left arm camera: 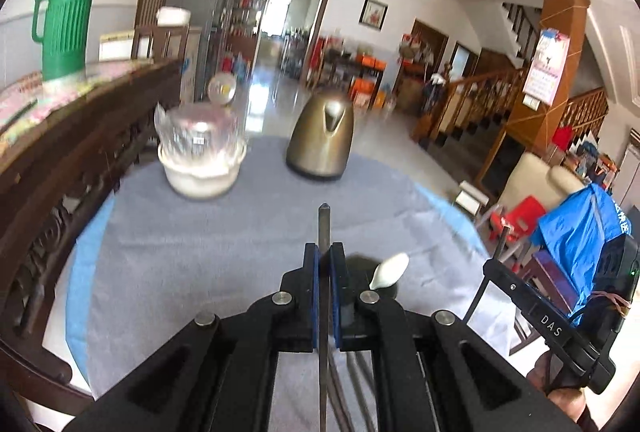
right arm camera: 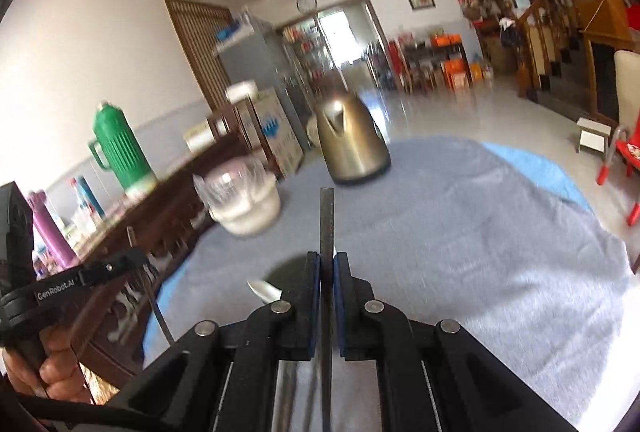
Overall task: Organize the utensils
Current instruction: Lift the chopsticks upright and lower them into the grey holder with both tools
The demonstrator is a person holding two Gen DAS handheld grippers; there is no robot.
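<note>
My left gripper (left arm camera: 324, 256) is shut on a thin dark metal chopstick (left arm camera: 323, 224) that sticks up between the blue pads, above the grey cloth. My right gripper (right arm camera: 327, 264) is shut on a second dark chopstick (right arm camera: 327, 216), also raised over the cloth. A white spoon (left arm camera: 389, 270) rests in a dark round holder (left arm camera: 370, 270) just right of the left gripper; the spoon also shows in the right wrist view (right arm camera: 265, 290), left of the right gripper. The right gripper's body (left arm camera: 548, 324) shows at the right in the left wrist view.
A brass-coloured kettle (left arm camera: 322, 136) and a white bowl with a clear glass dish on it (left arm camera: 200, 160) stand at the far side of the round table (left arm camera: 192, 256). A dark wooden sideboard (left arm camera: 60, 136) with a green thermos (left arm camera: 66, 20) lies to the left.
</note>
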